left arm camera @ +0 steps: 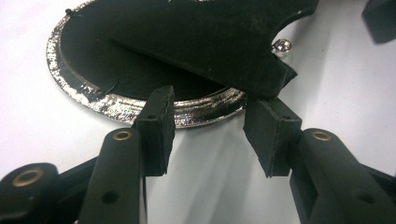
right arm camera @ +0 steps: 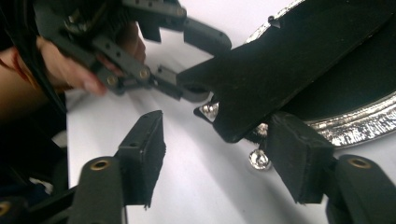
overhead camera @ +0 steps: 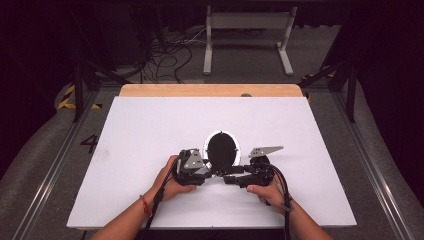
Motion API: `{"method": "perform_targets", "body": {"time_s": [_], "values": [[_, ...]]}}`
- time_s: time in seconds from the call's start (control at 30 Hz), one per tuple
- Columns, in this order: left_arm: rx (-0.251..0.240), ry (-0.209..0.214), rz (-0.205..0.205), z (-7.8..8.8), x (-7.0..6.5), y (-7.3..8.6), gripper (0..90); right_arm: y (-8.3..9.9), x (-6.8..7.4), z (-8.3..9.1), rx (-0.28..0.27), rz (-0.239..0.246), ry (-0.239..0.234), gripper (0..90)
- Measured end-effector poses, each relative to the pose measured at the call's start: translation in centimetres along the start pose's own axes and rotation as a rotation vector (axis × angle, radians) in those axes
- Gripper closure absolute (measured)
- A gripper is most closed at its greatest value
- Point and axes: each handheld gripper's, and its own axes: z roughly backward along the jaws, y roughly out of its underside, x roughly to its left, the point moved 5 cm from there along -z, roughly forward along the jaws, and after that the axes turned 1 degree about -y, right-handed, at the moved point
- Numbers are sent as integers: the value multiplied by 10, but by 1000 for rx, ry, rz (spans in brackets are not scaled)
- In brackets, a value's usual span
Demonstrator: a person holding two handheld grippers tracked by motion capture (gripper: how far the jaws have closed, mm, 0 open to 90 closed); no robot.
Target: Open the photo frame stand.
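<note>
A black oval disc [overhead camera: 221, 149] with a glittery silver rim [left arm camera: 116, 108] lies flat on the white table, just beyond both grippers. A flat black panel [left arm camera: 210, 42] slants over the disc, with small silver knobs [right arm camera: 259, 159] beside its lower corner. My left gripper [overhead camera: 216, 172] points right, and in its own view [left arm camera: 211, 135] the jaws stand apart around bare table and rim. One pad's tip [left arm camera: 267, 112] touches the panel's corner. My right gripper [overhead camera: 229, 179] points left; its jaws [right arm camera: 222, 156] are wide apart under the panel's corner [right arm camera: 233, 133], gripping nothing.
The white table top [overhead camera: 150, 130] has a wooden strip [overhead camera: 210, 90] along its far edge. Beyond it on the floor stand a white metal frame [overhead camera: 247, 35] and loose cables [overhead camera: 165, 57]. Dark posts flank the table.
</note>
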Motion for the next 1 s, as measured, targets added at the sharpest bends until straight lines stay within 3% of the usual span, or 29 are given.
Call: {"method": "perform_targets", "body": {"time_s": [0.17,0.27,0.4,0.43,0.6,0.67,0.8,1.0], "values": [[2,-5,-4,0,1,0,531,-4,-6,-4,-18,-102,-45,364],[13,-10,-11,0,2,2,528,-6,-7,-6,-24,-132,-49,379],[18,-20,-10,0,6,4,527,-8,-14,-9,-21,-233,-58,345],[19,-22,-1,0,7,5,528,-9,-16,-9,-27,-249,-80,352],[29,-30,-4,0,10,7,522,-13,-20,-9,-58,-272,-70,366],[33,-38,-8,1,11,7,513,-16,-23,-11,-65,-307,-73,370],[38,-34,-6,1,12,9,505,-19,-24,-15,-71,-310,-65,380],[32,-41,4,4,16,9,494,-19,-26,-18,-77,-298,-42,471]]}}
